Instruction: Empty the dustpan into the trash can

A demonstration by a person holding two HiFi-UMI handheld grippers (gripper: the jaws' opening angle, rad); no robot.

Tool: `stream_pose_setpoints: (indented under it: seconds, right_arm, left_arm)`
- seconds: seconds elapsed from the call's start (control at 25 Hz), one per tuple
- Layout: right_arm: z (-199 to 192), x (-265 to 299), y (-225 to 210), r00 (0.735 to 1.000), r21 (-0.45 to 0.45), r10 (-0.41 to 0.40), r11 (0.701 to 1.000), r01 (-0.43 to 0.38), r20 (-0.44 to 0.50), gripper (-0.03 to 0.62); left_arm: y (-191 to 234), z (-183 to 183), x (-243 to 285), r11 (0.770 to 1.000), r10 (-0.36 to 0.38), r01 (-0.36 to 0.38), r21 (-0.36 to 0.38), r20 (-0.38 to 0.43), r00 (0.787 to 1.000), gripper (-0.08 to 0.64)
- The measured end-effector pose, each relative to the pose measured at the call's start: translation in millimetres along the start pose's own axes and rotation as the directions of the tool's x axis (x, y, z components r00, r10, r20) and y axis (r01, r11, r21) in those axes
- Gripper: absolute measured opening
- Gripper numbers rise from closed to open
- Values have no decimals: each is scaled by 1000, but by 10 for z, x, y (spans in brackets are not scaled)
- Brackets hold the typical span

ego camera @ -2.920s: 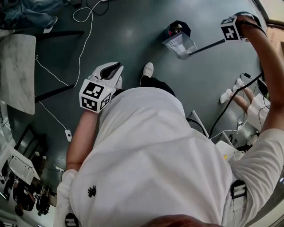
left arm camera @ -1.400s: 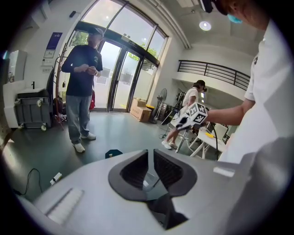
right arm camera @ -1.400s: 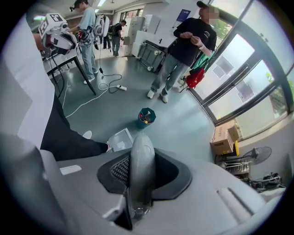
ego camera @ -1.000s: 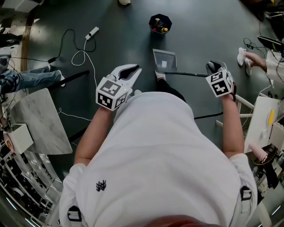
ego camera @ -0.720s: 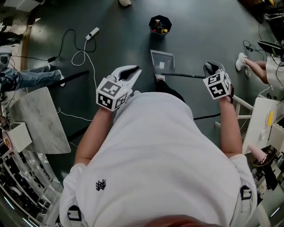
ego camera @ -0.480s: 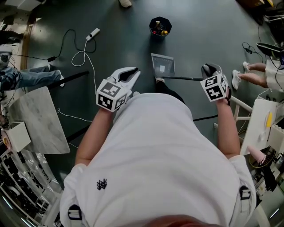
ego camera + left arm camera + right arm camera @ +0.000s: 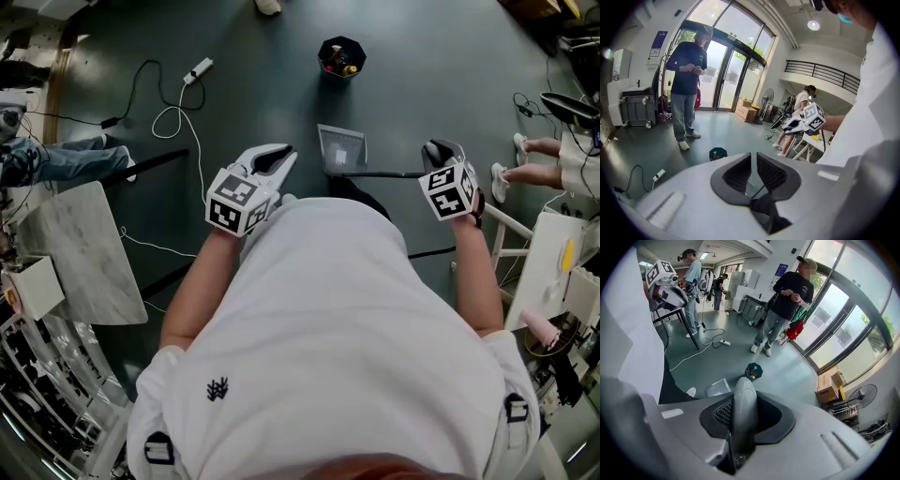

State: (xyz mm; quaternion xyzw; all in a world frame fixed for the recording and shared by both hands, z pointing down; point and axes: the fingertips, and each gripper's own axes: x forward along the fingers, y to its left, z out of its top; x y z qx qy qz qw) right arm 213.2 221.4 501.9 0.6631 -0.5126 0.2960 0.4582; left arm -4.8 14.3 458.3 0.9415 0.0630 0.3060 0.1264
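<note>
The dustpan [image 7: 342, 150] is a pale grey pan on a long dark handle [image 7: 389, 173], low over the floor just ahead of my feet. I cannot tell whether it touches the floor. My right gripper [image 7: 441, 153] is shut on the handle's grey top end [image 7: 743, 408], and below it I see the pan [image 7: 717, 387]. The trash can [image 7: 341, 55] is small and dark with colourful bits inside. It stands farther ahead on the floor, apart from the pan [image 7: 753, 371]. My left gripper [image 7: 269, 157] hangs at my left, shut with nothing in it [image 7: 753, 171].
A white cable and power strip [image 7: 192, 75] lie on the floor at the left. A marble table top [image 7: 84, 253] is beside me at left. A person in dark clothes [image 7: 787, 301] stands beyond the can. Someone's feet [image 7: 525, 159] and white furniture [image 7: 553, 253] are at right.
The dustpan was raised and tipped over the trash can, which was then close. Now it hangs low by my feet, away from the can. My right gripper has drifted slightly left.
</note>
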Motion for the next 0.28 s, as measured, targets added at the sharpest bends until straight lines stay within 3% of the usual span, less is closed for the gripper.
stream_pose_setpoints:
  seconds: [0.28]
  right_arm:
    - [114, -19, 61, 1000, -13, 9, 1000, -9, -1, 70]
  left_arm:
    - [74, -38, -35, 1000, 4, -4, -11, -5, 1000, 95]
